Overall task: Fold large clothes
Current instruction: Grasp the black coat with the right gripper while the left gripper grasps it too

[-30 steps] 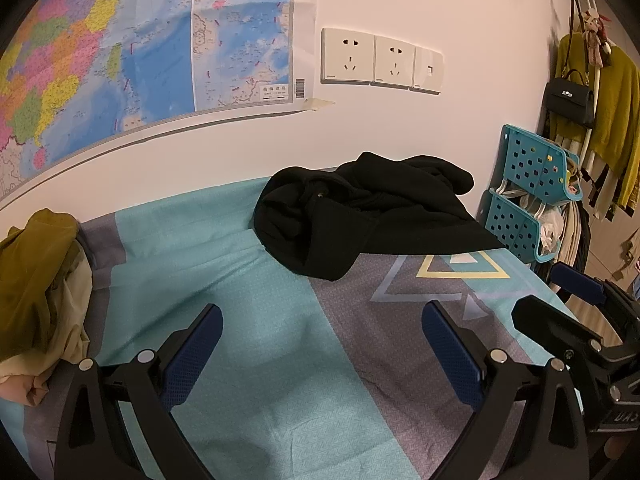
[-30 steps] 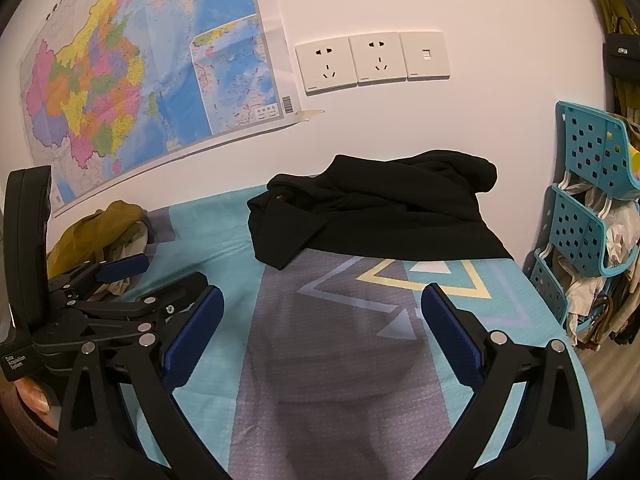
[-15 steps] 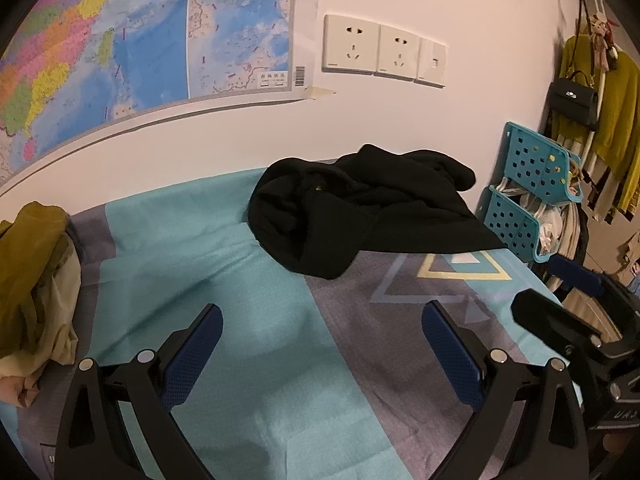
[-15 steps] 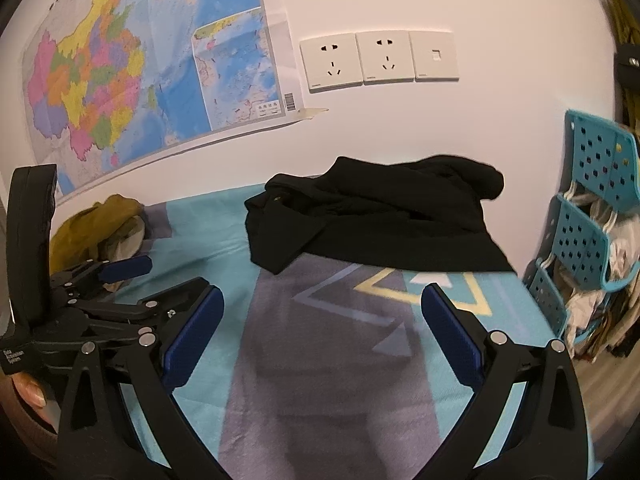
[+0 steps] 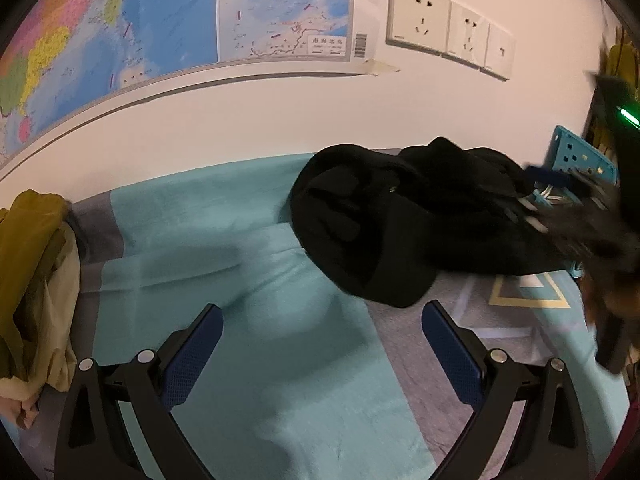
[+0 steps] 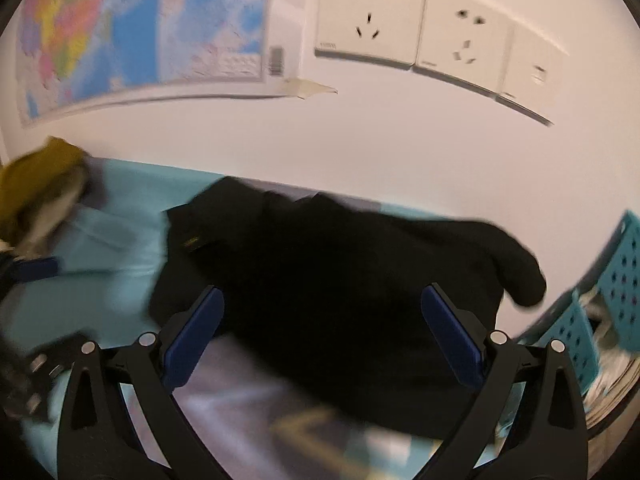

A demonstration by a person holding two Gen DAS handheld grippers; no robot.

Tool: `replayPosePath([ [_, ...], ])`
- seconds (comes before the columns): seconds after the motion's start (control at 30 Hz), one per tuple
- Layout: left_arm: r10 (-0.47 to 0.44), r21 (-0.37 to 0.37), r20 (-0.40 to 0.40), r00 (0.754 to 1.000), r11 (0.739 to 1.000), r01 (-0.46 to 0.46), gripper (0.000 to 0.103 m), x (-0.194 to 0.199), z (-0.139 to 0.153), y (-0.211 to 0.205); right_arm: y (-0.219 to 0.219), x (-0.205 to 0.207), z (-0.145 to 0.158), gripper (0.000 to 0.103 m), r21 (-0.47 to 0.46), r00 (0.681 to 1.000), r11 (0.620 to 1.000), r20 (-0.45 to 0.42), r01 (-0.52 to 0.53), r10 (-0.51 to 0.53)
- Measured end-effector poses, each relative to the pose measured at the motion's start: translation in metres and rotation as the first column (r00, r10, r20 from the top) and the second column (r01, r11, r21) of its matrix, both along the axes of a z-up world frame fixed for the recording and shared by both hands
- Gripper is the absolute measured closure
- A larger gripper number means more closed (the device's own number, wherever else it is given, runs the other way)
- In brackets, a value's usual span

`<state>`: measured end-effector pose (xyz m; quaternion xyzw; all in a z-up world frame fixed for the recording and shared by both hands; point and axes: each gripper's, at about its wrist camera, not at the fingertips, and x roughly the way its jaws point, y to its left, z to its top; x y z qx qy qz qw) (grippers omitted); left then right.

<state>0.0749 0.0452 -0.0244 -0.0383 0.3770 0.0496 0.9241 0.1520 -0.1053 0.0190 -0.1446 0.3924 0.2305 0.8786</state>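
Your right gripper [image 6: 320, 336], jaws wide, hangs over the crumpled black garment [image 6: 340, 280] mid-frame; left gripper [image 5: 322, 350] is wide too. Grab blindly and you risk pinching several bunched layers.

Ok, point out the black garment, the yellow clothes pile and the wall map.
black garment [image 5: 384, 232], left wrist view, on its crumpled middle.
yellow clothes pile [image 5: 28, 264], left wrist view, on the olive top layer.
wall map [image 5: 160, 20], left wrist view, on its blue sea area.
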Motion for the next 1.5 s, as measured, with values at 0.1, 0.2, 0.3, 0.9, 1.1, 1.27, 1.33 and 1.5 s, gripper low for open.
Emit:
replayPosePath([
  [0.1, 0.004, 0.004, -0.02, 1.0, 1.0, -0.004, 0.007, 0.006, -0.005, 0.003, 0.014, 0.026, -0.014, 0.006, -0.04, 1.0, 0.999, -0.006, -0.03, 0.03],
  [0.2, 0.011, 0.002, -0.038, 0.999, 1.0, -0.011, 0.007, 0.013, -0.011, 0.007, 0.025, 0.046, -0.032, 0.019, -0.06, 0.996, 0.995, -0.036, -0.084, 0.082],
  [0.3, 0.015, -0.003, -0.05, 0.999, 1.0, -0.015, 0.007, 0.018, -0.015, 0.011, 0.022, 0.045, -0.029, 0.083, -0.069, 0.991, 0.99, -0.052, -0.124, 0.121],
  [0.9, 0.012, -0.017, -0.071, 0.997, 1.0, -0.014, 0.007, 0.019, -0.024, 0.026, -0.031, -0.013, 0.039, 0.011, -0.115, 0.96, 0.953, -0.018, -0.28, 0.28],
  [1.1, 0.032, -0.012, -0.078, 0.996, 0.999, -0.033, 0.007, 0.019, -0.025, 0.032, 0.027, 0.052, -0.015, 0.02, -0.122, 0.941, 0.94, -0.164, -0.317, 0.296],
  [1.27, 0.044, -0.014, -0.078, 0.996, 0.999, -0.045, 0.007, 0.019, -0.024, 0.036, 0.021, 0.043, 0.004, 0.087, -0.052, 0.938, 0.945, -0.15, -0.324, 0.313],
  [1.33, 0.042, -0.013, -0.07, 0.997, 0.999, -0.043, 0.007, 0.018, -0.022, 0.039, 0.002, 0.031, 0.038, 0.088, -0.026, 0.958, 0.96, -0.067, -0.279, 0.277],
  [1.5, -0.016, 0.026, -0.014, 1.0, 1.0, 0.016, 0.007, 0.017, -0.016, 0.036, -0.062, 0.016, 0.128, 0.09, 0.082, 0.985, 0.99, 0.131, -0.119, 0.108],
])
